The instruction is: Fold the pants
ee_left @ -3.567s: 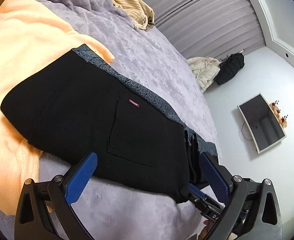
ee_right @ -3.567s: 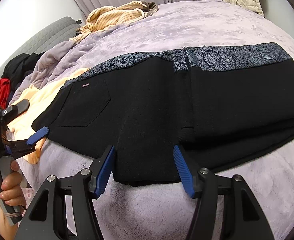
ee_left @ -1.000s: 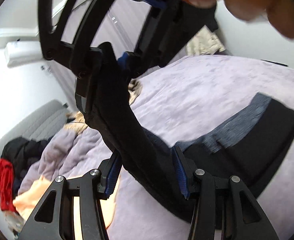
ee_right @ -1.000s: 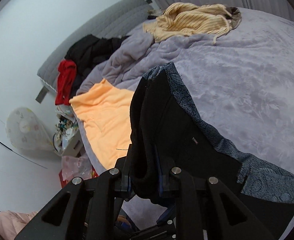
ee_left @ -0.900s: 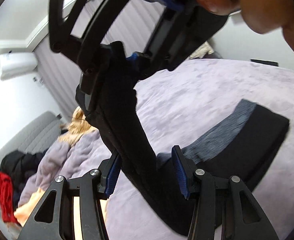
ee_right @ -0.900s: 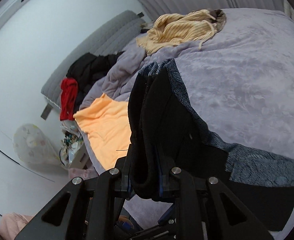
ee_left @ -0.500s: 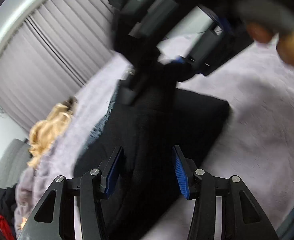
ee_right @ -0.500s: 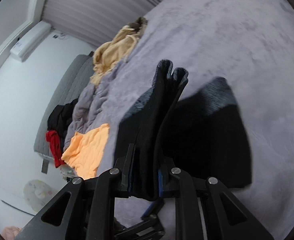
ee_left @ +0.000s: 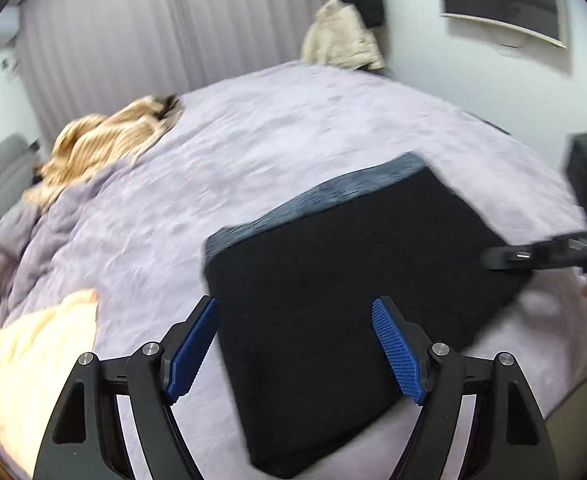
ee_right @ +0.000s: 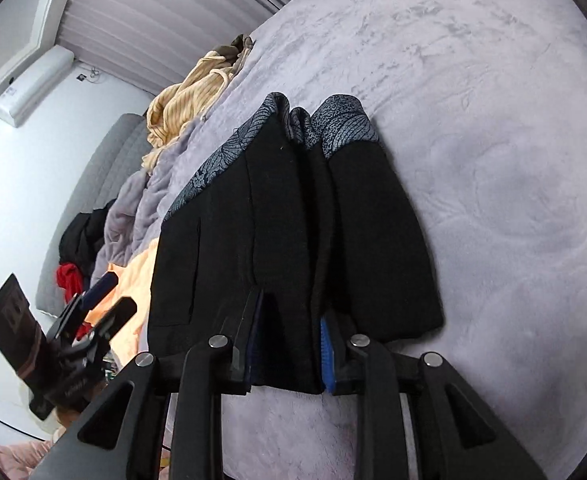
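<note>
The right gripper has its fingers just easing apart yet pinching the near edge of the folded black pants, seemingly to settle the fold flat on the bed. The left gripper has just spread its fingers and grips nothing, poised over the pants' near left corner. Bare purple cover lies far and right of the bundle; an orange cloth crowds the left.

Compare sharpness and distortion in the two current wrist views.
Left wrist view: motion-smeared, the black folded pants and lilac plush bedspread soft-edged, its blue-padded left gripper crisp. Right wrist view: sharp; fisheye bends the white pleated curtain.
</note>
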